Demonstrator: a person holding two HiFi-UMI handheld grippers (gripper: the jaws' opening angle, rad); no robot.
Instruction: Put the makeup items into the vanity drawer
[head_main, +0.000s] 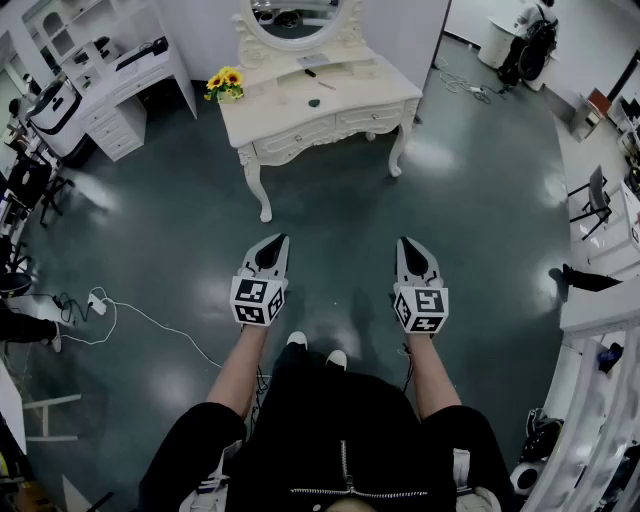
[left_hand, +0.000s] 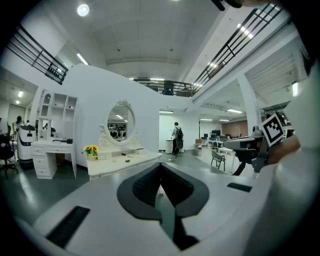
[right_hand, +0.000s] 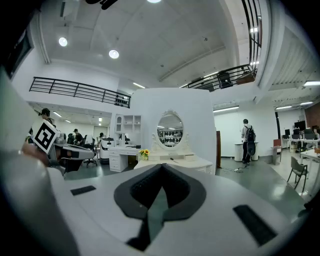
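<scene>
Left gripper (head_main: 279, 240), right gripper (head_main: 406, 241), fingers together; bare floor (head_main: 335, 210) before vanity (head_main: 290, 120) edge.

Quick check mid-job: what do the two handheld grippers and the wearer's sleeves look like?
The left gripper and right gripper match: pale grey wedge-shaped shells tapering to a point, with dark textured fingers. Each carries a white cube printed with black square markers. The person wears a black short-sleeved top.

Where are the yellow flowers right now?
In the head view, the yellow flowers stand at the left end of the white vanity table, just left of its oval mirror.
</scene>
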